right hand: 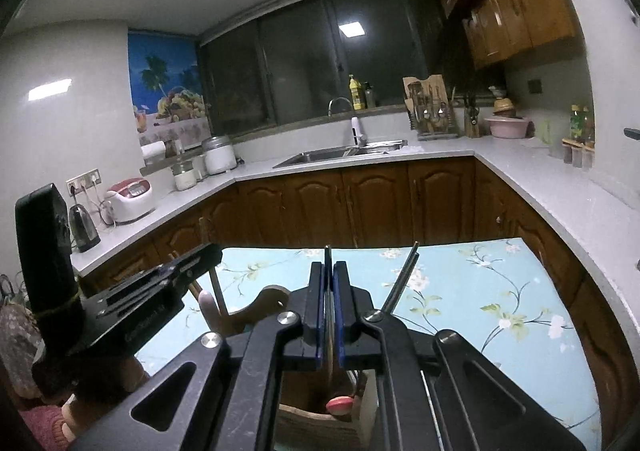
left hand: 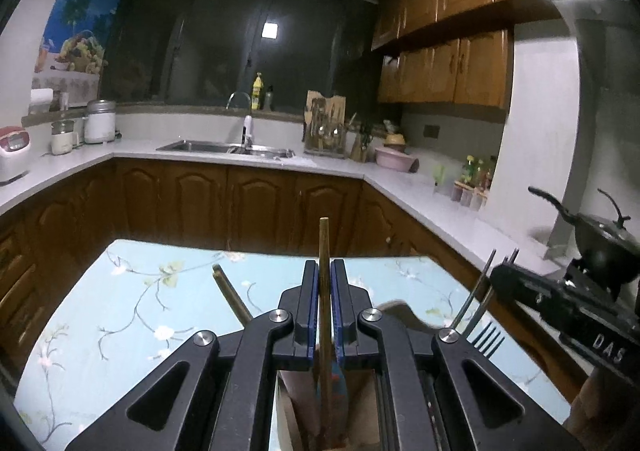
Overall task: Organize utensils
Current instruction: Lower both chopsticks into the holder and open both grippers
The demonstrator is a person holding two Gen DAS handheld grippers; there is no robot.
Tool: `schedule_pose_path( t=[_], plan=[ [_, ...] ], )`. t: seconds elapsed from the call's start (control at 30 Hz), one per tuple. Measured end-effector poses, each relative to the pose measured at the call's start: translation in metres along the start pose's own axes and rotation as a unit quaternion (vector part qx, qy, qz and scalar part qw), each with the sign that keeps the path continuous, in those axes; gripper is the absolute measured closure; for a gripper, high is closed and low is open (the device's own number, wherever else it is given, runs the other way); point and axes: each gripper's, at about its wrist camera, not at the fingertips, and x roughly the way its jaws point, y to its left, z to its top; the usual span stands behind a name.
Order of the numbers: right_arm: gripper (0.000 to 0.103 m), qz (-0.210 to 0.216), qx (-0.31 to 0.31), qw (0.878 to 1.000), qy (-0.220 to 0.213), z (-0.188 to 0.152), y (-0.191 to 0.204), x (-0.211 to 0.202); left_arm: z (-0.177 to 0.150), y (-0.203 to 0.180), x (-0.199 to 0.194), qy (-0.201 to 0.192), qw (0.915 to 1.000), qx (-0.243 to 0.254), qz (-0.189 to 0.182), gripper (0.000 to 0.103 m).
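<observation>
Right, both claws clamped tight: left gripper (left hand: 324,279) on a wooden chopstick (left hand: 323,247), right gripper (right hand: 328,283) on a thin metal utensil (right hand: 328,255). Lower both straight into the wooden holder (right hand: 308,423), then release.

White letters "DAS" stand on the right gripper (left hand: 505,274); nothing else reads clearly.

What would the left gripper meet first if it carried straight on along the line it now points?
Probably the floral tablecloth: the left gripper, shut on a wooden chopstick, points slightly downward over it. Depth is unclear.
</observation>
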Motion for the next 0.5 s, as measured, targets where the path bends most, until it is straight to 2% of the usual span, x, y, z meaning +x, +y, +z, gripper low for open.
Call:
schedule_pose_path(
  t=[0.13,0.27,0.33,0.43,0.5],
  plan=[
    [0.094,-0.001,0.014,1.0,0.006,0.001,-0.002,0.0,0.013,0.004,-0.006,0.016,0.9998,-0.01,-0.001,0.094],
    [0.091,0.008,0.031,0.999,0.014,0.003,-0.006,-0.001,0.02,0.007,-0.018,0.018,0.9997,-0.014,0.005,0.068],
    [0.083,0.012,0.039,0.999,0.012,0.003,-0.008,-0.003,0.021,0.006,-0.023,0.016,0.9997,-0.016,0.008,0.066],
    [0.078,0.016,0.046,0.999,0.006,0.003,-0.009,-0.009,0.023,0.007,-0.033,0.018,0.9994,-0.025,0.013,0.055],
    [0.078,0.016,0.048,0.999,-0.001,0.003,-0.008,-0.014,0.021,0.007,-0.039,0.02,0.9992,-0.031,0.016,0.042]
  ],
)
